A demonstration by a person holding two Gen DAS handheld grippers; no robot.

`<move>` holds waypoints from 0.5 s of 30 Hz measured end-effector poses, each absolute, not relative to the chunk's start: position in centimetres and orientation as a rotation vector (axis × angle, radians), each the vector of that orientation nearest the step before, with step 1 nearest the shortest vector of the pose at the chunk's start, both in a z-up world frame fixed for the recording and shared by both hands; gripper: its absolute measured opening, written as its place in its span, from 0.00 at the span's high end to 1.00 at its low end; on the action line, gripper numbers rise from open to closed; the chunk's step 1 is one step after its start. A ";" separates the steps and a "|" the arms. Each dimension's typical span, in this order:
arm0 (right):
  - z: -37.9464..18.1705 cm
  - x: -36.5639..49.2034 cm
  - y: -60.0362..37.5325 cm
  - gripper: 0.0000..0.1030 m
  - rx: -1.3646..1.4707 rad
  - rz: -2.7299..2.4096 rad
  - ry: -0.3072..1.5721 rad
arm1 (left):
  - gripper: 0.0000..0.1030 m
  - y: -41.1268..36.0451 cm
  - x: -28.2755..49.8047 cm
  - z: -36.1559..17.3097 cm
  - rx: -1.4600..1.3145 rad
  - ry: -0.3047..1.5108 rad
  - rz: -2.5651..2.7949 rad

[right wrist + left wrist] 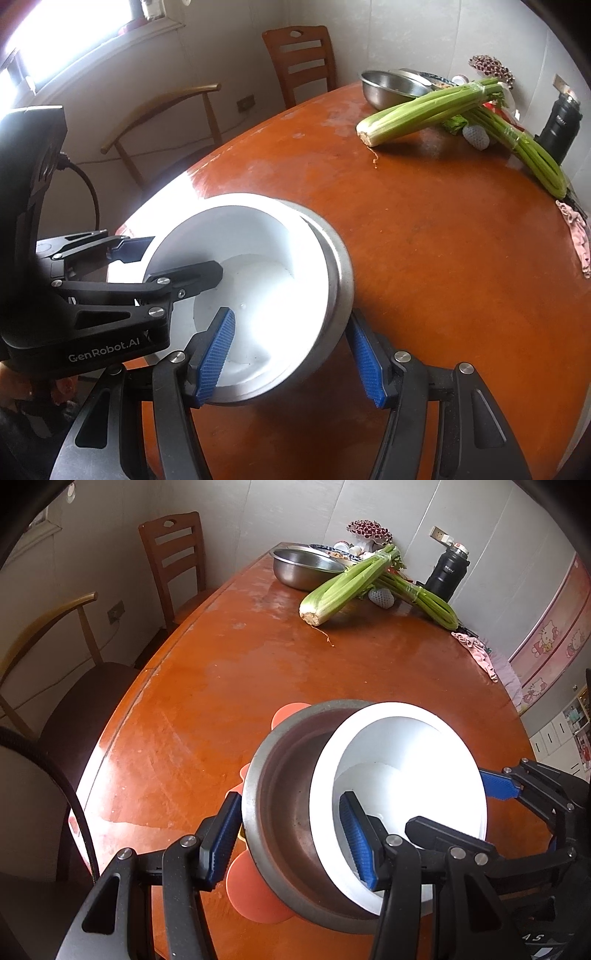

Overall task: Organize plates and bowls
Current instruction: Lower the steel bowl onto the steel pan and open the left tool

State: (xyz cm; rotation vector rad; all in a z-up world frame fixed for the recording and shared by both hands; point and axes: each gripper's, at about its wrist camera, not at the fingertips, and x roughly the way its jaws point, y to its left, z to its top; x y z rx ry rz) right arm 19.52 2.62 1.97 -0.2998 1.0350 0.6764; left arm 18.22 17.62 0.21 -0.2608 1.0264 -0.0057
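A white bowl (406, 746) (251, 236) sits nested and tilted inside a steel bowl (291, 760) (341, 266) near the front of the wooden table (221, 686) (443, 240). An orange flower-shaped mat (251, 893) lies under them. My left gripper (288, 842) (181, 254) clamps the near-left walls, one blue pad outside the steel rim and one inside the white bowl. On the opposite side my right gripper (291, 365) (454, 805) holds the same pair, its inner pad in the white bowl and its outer pad against the steel rim.
At the far end lie two celery bunches (343, 587) (424, 110), a large steel basin (306, 568) with plates behind it, and a black flask (447, 572). A pink cloth (476, 650) lies at the right edge. Two chairs (173, 554) (55, 638) stand along the left side.
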 end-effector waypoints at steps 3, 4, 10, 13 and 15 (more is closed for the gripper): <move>2.2 19.5 2.4 0.37 -0.293 0.672 1.030 | 0.47 17.7 17.8 0.7 -0.250 1.017 0.026; 2.3 19.5 2.3 0.37 -0.287 0.672 1.028 | 0.46 17.6 17.7 0.8 -0.247 1.013 0.031; 3.0 19.2 1.8 0.37 -0.272 0.676 1.009 | 0.45 17.5 17.0 1.7 -0.242 0.994 0.048; 3.4 18.9 1.6 0.37 -0.271 0.677 0.998 | 0.45 17.4 16.7 2.1 -0.242 0.986 0.054; 3.6 18.7 1.5 0.37 -0.271 0.676 0.987 | 0.44 17.4 16.4 2.5 -0.242 0.979 0.060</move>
